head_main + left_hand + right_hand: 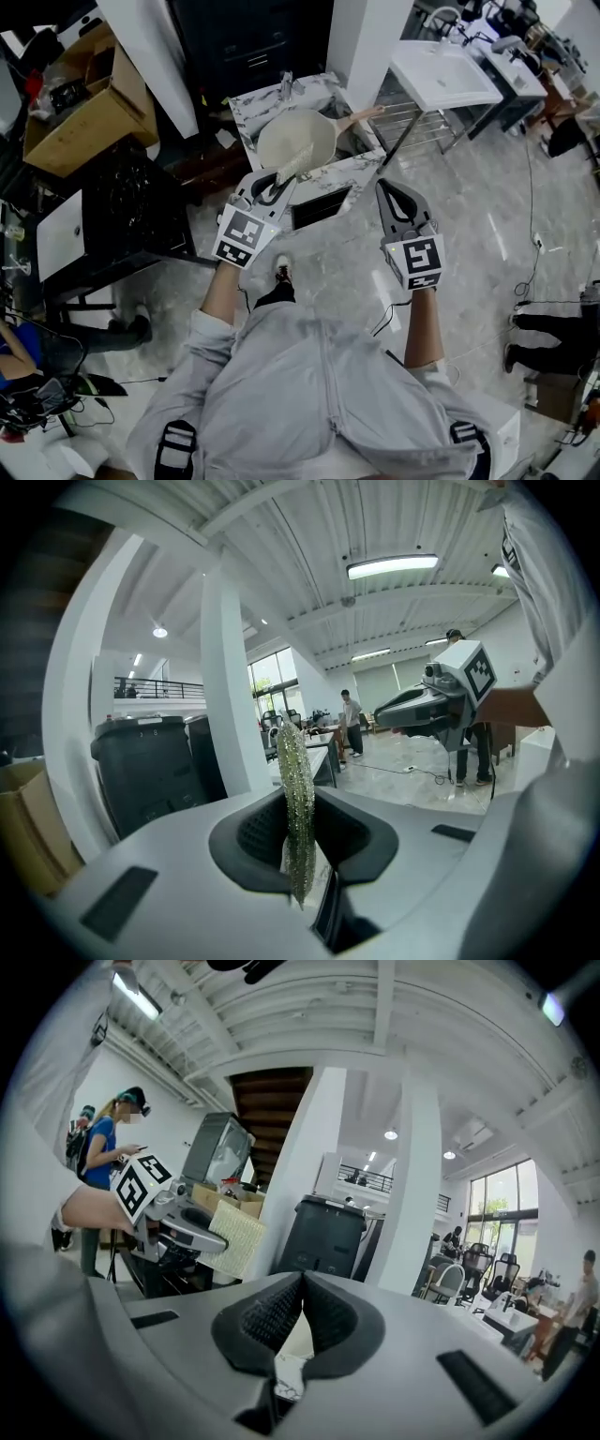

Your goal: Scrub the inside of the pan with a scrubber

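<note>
The scrubber [298, 789] is clamped edge-on in the left gripper [279, 185]. The cream pan [295, 136] is seen just ahead of it on a marble-patterned counter [323, 92]. The right gripper [387, 190], jaws together and empty, is held alongside over glossy marbled floor [469, 216].

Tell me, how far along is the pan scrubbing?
Done: the scrubber is picked up, clamped in the left gripper's jaws. In hand: it is held up near the pan on the counter, apparently not touching it. The right gripper is shut and empty, away from the pan. Left: seemingly all the scrubbing.
</note>
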`<state>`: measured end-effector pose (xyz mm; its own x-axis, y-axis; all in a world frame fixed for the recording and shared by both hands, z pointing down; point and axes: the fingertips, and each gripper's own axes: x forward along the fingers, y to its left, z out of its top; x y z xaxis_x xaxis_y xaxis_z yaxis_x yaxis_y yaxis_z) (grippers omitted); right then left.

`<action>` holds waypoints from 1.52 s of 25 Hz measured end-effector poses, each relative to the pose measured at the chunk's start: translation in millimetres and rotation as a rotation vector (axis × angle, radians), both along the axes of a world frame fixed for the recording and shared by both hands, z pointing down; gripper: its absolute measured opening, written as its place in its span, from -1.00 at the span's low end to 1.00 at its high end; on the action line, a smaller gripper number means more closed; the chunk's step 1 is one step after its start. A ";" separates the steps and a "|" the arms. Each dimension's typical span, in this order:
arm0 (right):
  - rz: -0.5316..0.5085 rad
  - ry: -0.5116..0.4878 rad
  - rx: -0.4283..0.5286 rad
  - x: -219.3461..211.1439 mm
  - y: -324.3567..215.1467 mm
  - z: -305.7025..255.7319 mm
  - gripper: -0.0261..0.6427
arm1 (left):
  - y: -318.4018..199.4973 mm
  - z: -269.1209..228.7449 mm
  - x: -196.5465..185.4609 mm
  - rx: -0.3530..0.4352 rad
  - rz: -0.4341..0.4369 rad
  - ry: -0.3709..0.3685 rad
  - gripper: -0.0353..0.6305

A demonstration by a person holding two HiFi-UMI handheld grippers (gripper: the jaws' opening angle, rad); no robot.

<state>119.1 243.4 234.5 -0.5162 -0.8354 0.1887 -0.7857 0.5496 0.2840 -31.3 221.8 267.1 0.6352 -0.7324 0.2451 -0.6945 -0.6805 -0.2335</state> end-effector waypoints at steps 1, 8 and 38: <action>0.011 -0.005 -0.014 -1.5 -12.4 0.7 -0.82 | -13.8 0.2 -3.8 -0.002 0.002 0.003 -0.70; 0.083 -0.013 -0.028 -9.6 -92.0 0.9 -0.82 | -92.8 5.0 -20.1 -0.020 0.024 0.009 -0.70; 0.141 -0.027 -0.234 -20.2 -299.9 80.6 -0.82 | -300.9 107.0 -50.1 -0.172 0.013 -0.130 -0.70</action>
<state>98.9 -56.6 315.1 -0.4054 -0.8347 0.3727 -0.8644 0.4827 0.1406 -81.5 -79.2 374.1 0.5992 -0.6648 0.4461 -0.6570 -0.7267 -0.2006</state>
